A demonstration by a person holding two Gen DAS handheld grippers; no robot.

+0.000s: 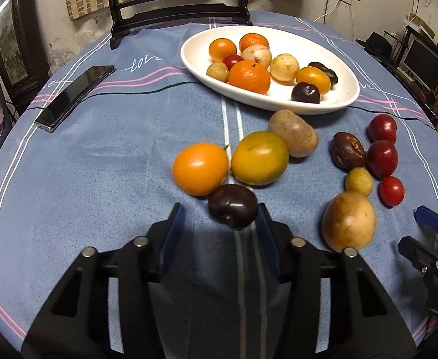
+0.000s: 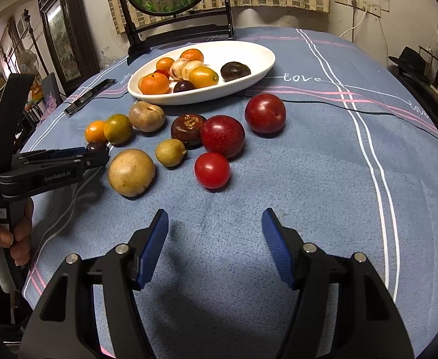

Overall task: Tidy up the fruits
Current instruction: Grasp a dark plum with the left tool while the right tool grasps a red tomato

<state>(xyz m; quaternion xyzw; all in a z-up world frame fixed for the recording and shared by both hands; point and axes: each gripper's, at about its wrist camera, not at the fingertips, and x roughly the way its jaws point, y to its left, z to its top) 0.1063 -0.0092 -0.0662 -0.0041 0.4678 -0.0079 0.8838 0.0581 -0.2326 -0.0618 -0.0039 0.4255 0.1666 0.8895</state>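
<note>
only rightward: left tool [image 2: 100, 149] perhaps touching dark plum [image 2: 95, 146]

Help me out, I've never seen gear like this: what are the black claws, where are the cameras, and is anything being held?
Each claw is a hand-held two-finger gripper with a camera looking along its fingers. One picture is from the left gripper, the other from the right gripper. Both are open and hold nothing. The left one has a dark plum between its fingers, not yet squeezed. On the blue tablecloth lie loose fruits, a phone and a white dish already holding several fruits.
</note>
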